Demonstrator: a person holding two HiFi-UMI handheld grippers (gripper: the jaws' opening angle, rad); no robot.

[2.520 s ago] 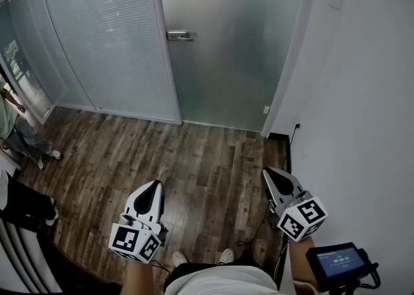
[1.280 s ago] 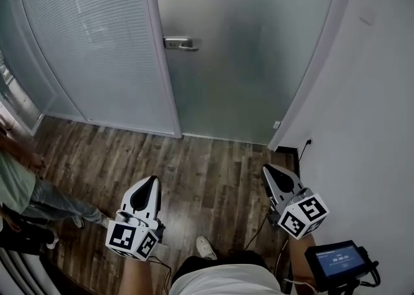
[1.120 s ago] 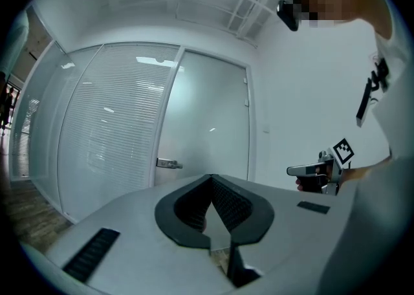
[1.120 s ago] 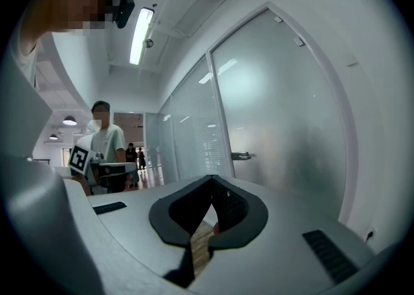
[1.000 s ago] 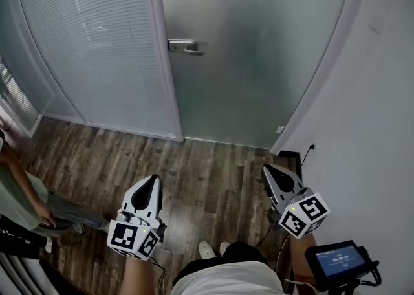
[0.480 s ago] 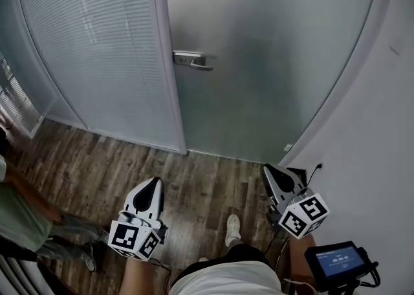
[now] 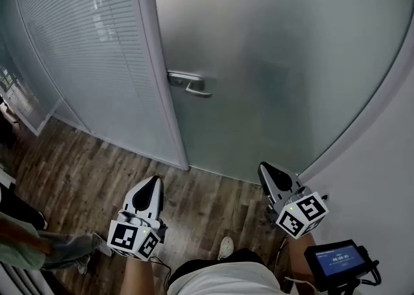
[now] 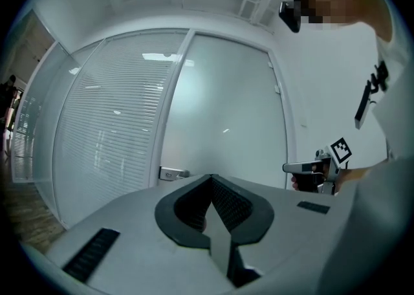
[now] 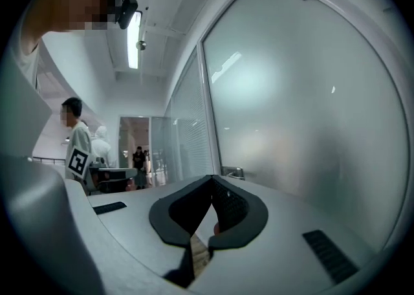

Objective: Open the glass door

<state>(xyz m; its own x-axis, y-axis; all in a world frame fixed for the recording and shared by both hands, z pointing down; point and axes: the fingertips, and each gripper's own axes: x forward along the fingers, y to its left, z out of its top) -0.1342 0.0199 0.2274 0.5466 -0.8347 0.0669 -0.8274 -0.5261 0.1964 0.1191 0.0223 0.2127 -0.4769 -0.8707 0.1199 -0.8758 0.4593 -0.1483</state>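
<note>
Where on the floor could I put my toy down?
Bare wood floor lies between the left gripper and the right gripper, up to the glass door. More lies along the blinds panel. Crowded: bottom left, a bystander's legs; bottom middle, the wearer's shoe.

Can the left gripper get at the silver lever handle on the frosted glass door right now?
Probably, with a step closer: nothing stands between the left gripper and the silver lever handle, but it hangs short of the frosted glass door, jaws shut.
</note>
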